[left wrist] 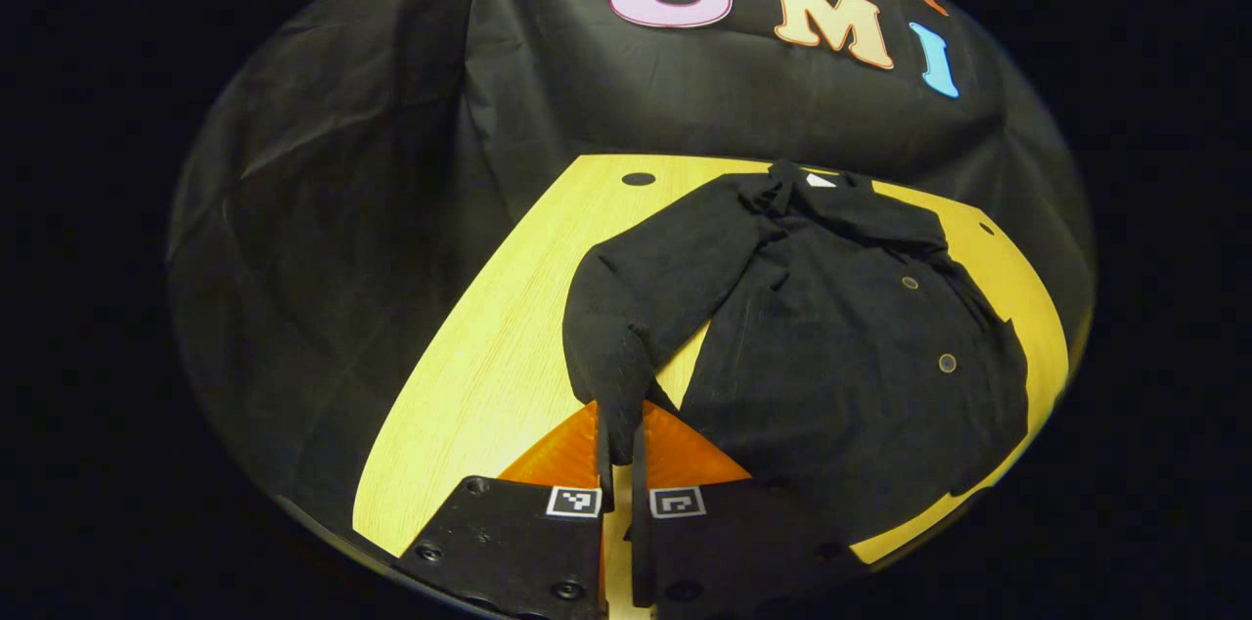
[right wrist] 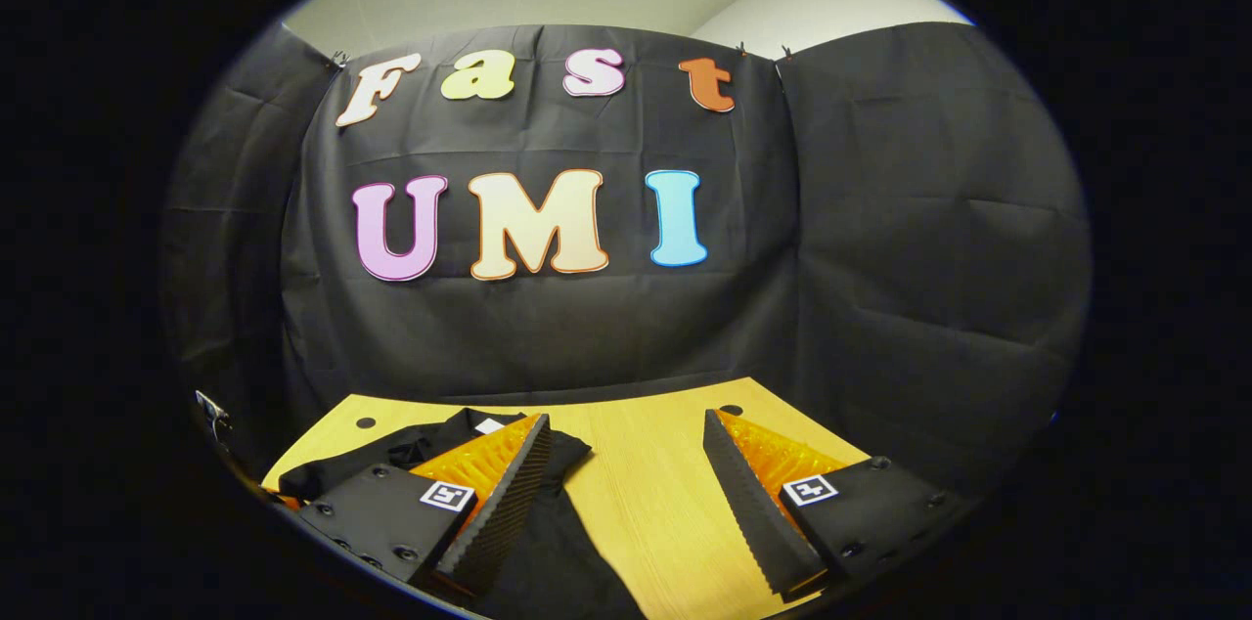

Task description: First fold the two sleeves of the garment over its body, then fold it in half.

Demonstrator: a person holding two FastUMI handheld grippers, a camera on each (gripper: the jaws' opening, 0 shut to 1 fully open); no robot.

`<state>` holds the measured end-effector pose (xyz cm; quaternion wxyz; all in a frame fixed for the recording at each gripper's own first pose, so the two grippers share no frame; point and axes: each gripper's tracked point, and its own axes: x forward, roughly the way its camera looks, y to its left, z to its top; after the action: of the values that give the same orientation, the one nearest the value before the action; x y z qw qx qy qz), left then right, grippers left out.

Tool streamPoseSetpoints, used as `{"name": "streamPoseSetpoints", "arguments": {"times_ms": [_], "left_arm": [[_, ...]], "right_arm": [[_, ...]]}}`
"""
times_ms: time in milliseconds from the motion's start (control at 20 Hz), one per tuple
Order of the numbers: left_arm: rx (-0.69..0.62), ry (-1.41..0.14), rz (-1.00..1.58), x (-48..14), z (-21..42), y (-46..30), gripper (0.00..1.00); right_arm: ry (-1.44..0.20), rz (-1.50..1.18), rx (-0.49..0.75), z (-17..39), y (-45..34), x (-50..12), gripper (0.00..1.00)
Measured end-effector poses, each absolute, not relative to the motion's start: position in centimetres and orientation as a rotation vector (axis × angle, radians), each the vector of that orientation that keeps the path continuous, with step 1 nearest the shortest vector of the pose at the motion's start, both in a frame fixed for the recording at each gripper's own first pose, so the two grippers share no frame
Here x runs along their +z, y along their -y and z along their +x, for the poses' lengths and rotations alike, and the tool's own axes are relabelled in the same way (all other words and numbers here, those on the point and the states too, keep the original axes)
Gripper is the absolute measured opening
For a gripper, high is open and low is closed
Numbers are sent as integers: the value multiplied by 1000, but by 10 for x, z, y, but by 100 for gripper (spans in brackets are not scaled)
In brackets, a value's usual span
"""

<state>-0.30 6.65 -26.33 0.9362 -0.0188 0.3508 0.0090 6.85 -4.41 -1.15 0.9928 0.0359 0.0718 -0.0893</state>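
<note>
Left claw is clamped on the cuff end of the black shirt's sleeve, both fingers pressed together on the cloth near the desk's near edge. In the left gripper view that sleeve runs from the shoulder down along the left side of the shirt body, with a wedge of bare wooden desk showing between sleeve and body. The button-front shirt lies spread across the middle and right of the desk, collar toward the far edge by the booth wall, hem toward the near edge.

Right claw hangs above the desk with its fingers wide apart, holding nothing; in the right gripper view the shirt's collar end lies under and beside its left finger, and bare wood sits between the fingers.

The step in hand looks like the first sleeve fold. To do it well, I would lift the cuff only enough to clear the cloth, carry it across toward the button line, and lay it flat so the fold falls at the shoulder seam. The free claw could pin the shoulder so the body does not drag sideways.

No containers are on the desk.
</note>
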Motion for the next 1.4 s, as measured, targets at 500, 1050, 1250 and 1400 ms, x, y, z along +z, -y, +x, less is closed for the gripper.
{"name": "streamPoseSetpoints", "arguments": {"times_ms": [500,1050,1250,1400], "left_arm": [[-64,-553,-87,-182,46,-20,4],[-251,-416,-88,-132,123,106,4],[-297,-361,-63,-115,148,144,4],[-325,-332,-67,-107,168,172,3]], "right_arm": [[-165,114,-204,59,70,-30,98],[-210,121,-184,56,77,-53,97],[-213,152,-159,59,74,-56,98],[-225,172,-149,59,78,-60,98]]}}
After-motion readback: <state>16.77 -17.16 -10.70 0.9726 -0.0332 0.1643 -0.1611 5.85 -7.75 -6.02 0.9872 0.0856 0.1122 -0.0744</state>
